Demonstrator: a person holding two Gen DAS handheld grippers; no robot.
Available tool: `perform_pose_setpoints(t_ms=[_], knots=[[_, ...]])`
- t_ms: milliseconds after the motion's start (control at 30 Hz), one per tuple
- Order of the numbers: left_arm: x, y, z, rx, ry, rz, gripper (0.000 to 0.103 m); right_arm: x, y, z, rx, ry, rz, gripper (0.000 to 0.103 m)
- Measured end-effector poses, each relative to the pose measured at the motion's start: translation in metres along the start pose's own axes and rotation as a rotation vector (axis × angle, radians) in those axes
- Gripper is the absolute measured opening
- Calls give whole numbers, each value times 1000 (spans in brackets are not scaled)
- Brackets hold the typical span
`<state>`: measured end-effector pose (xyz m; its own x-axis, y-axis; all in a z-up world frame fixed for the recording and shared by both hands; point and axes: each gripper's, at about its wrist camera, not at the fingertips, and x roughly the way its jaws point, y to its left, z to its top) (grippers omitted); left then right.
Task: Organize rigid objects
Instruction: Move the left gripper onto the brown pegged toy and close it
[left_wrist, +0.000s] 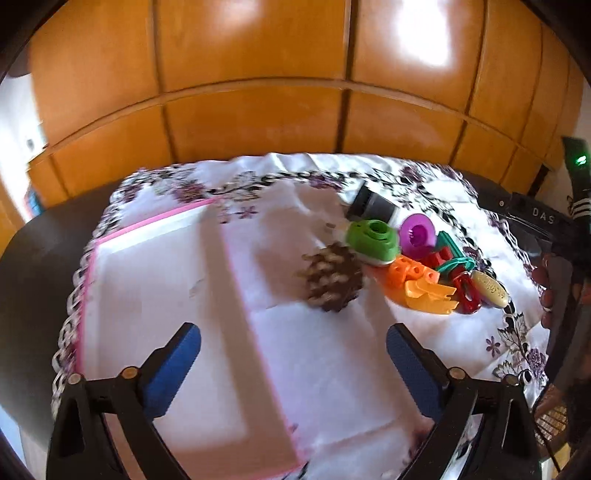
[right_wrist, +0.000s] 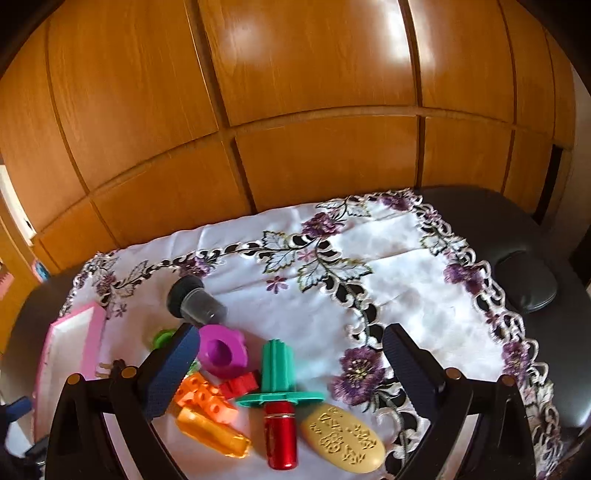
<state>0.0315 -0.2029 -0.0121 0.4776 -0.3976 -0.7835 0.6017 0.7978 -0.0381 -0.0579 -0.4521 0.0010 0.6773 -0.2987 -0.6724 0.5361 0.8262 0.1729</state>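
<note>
A white tray with a pink rim (left_wrist: 155, 280) lies on the embroidered cloth; it has compartments, and a brown pine cone (left_wrist: 332, 277) sits in the right one. My left gripper (left_wrist: 293, 363) is open and empty above the tray. A pile of toys lies right of the tray: green piece (left_wrist: 373, 242), purple ring (right_wrist: 221, 350), orange blocks (right_wrist: 205, 400), teal piece (right_wrist: 277, 373), red cylinder (right_wrist: 280, 439), yellow oval (right_wrist: 341, 441), dark cup (right_wrist: 195, 301). My right gripper (right_wrist: 291, 373) is open and empty above this pile.
The white cloth with purple flowers (right_wrist: 369, 280) covers a dark table (right_wrist: 535, 266). Wooden cabinet doors (right_wrist: 295, 110) stand close behind. The tray's edge shows at the left of the right wrist view (right_wrist: 70, 332). The right gripper's body shows in the left wrist view (left_wrist: 546, 229).
</note>
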Motion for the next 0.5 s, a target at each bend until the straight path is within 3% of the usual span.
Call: perform_pose_setpoints(t_ms=[200, 300, 400, 433, 500], knots=[[43, -21, 28, 53, 35, -21, 94, -2, -1, 1, 3, -9, 1, 101], [69, -25, 35, 69, 65, 5, 91, -3, -3, 2, 19, -15, 8, 101], [97, -22, 39, 37, 132, 18, 59, -3, -4, 2, 25, -12, 14, 101], [105, -19, 39, 17, 153, 3, 57, -2, -4, 2, 24, -8, 17, 101], [106, -13, 37, -24, 118, -47, 56, -1, -3, 2, 22, -4, 18, 101]])
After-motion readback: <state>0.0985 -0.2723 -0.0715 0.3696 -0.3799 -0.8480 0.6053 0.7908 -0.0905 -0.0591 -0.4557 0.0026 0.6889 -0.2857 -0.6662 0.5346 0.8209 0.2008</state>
